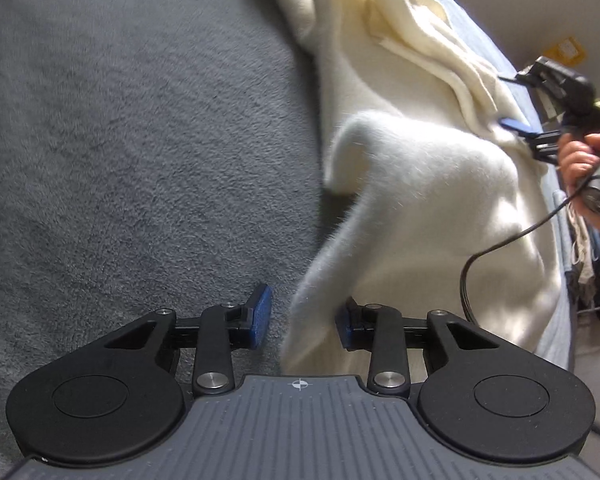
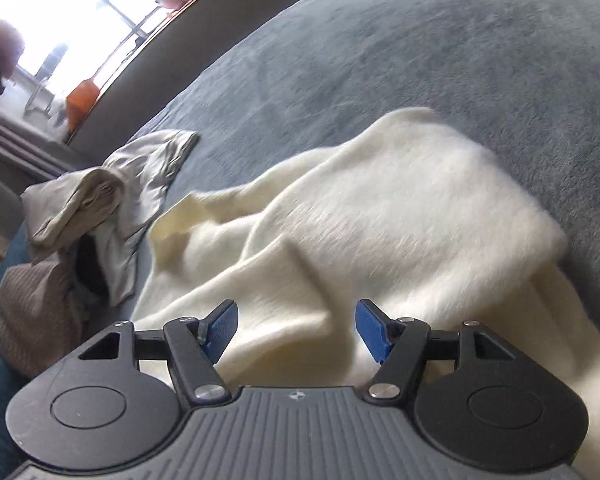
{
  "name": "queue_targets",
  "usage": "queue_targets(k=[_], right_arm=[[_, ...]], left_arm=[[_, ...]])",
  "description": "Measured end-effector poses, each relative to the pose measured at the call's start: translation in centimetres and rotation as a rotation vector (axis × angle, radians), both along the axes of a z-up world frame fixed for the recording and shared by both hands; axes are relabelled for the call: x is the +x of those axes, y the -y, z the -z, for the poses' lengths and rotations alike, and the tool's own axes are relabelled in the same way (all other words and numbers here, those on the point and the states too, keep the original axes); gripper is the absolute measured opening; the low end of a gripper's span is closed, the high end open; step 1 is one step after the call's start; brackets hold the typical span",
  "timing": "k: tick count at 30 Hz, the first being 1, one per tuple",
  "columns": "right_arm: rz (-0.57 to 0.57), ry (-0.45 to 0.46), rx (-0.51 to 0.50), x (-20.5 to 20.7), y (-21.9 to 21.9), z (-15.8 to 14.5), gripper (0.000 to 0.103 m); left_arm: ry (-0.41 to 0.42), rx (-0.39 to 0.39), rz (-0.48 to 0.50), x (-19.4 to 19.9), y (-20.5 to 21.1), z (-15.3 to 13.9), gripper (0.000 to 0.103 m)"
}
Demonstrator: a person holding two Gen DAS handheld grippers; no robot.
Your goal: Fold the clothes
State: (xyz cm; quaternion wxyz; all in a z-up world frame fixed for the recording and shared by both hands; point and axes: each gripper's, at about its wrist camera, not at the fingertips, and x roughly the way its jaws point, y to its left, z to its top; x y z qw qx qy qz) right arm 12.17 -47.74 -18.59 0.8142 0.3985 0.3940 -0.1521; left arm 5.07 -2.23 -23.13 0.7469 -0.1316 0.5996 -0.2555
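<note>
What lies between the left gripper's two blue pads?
In the left wrist view, a hanging strip of the white fuzzy garment lies between the left gripper pads, against the right one; the left pad stands clear.

One cream fleece garment, one grey blanket, three crumpled clothes, two grippers.

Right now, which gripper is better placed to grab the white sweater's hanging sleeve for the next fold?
Left. The left gripper already has the fuzzy sleeve of the white sweater between its fingers, one pad touching. The right gripper is open over the sweater's body, gripping nothing.
</note>
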Motion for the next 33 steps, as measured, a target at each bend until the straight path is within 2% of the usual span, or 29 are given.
queue_targets(k=[4, 6, 7, 9, 12, 15, 19, 21, 22, 23, 26, 29, 30, 33], right_arm=[[-0.06, -0.024, 0.07, 1.9, 0.4, 2.8, 0.068], [-0.097, 0.001, 0.108, 2.2, -0.2, 2.6, 0.04], [-0.117, 0.015, 0.127, 2.2, -0.5, 2.4, 0.02], [-0.149, 0.07, 0.157, 2.4, -1.8, 1.2, 0.017], [-0.235, 0.159, 0.213, 4.1, -5.3, -2.2, 0.016], [-0.385, 0.253, 0.277, 7.8, -10.8, -6.4, 0.015], [-0.652, 0.369, 0.388, 12.4, -20.4, -13.2, 0.016], [-0.786, 0.399, 0.463, 14.0, -25.1, -16.3, 0.025], [-0.845, 0.409, 0.484, 14.5, -27.0, -17.5, 0.04], [-0.881, 0.432, 0.476, 14.5, -28.0, -18.3, 0.059], [-0.921, 0.517, 0.391, 12.9, -28.6, -19.8, 0.081], [-0.85, 0.501, 0.294, 11.6, -25.0, -18.3, 0.084], [-0.817, 0.47, 0.259, 11.3, -23.5, -17.5, 0.084], [-0.742, 0.342, 0.064, 10.1, -19.3, -15.2, 0.084]], left_arm=[[0.001, -0.005, 0.01, 0.1, 0.2, 0.4, 0.034], [0.013, -0.003, 0.016, 0.1, 0.3, 0.4, 0.035], [0.019, -0.003, 0.019, 0.2, 0.4, 0.5, 0.035], [0.027, -0.008, 0.016, 0.0, 0.3, 0.6, 0.035], [0.036, -0.017, 0.008, -0.3, 0.2, 0.7, 0.035], [0.05, -0.021, 0.001, -0.7, 0.1, 0.7, 0.035], [0.058, -0.023, -0.015, -1.2, 0.0, 0.5, 0.035], [0.061, -0.027, -0.021, -1.4, -0.1, 0.6, 0.035], [0.061, -0.03, -0.024, -1.5, -0.2, 0.6, 0.035], [0.058, -0.036, -0.028, -1.5, -0.3, 0.6, 0.035], [0.05, -0.048, -0.039, -1.5, -0.5, 0.8, 0.035], [0.051, -0.05, -0.034, -1.5, -0.8, 0.8, 0.035], [0.05, -0.052, -0.032, -1.4, -1.1, 0.9, 0.035], [0.045, -0.063, -0.032, -1.3, -1.5, 1.0, 0.035]])
